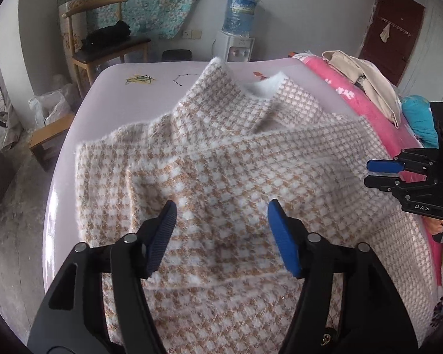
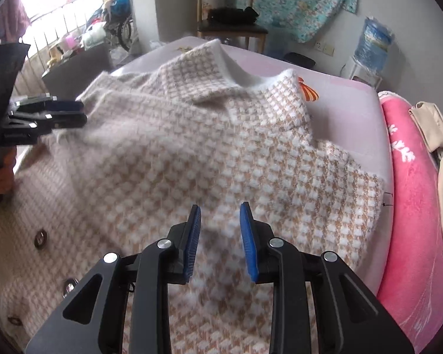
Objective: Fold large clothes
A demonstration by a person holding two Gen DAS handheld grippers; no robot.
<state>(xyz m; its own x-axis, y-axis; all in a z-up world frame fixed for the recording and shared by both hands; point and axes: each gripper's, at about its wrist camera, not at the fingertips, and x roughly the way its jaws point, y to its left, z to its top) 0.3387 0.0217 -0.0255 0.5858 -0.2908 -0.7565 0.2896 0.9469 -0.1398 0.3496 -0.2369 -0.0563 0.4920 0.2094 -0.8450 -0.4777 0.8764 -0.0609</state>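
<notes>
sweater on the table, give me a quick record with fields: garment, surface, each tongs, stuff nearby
garment: tan and white checked sweater, spread out, white collar at the far end, buttons near the left edge in the right wrist view
surface: pale lilac table
left tongs: open above the sweater, nothing between the pads
right tongs: pads apart over the sweater, no fabric pinched
right of table: pink blanket with beige garment on it
background: wooden chair, water dispenser
</notes>
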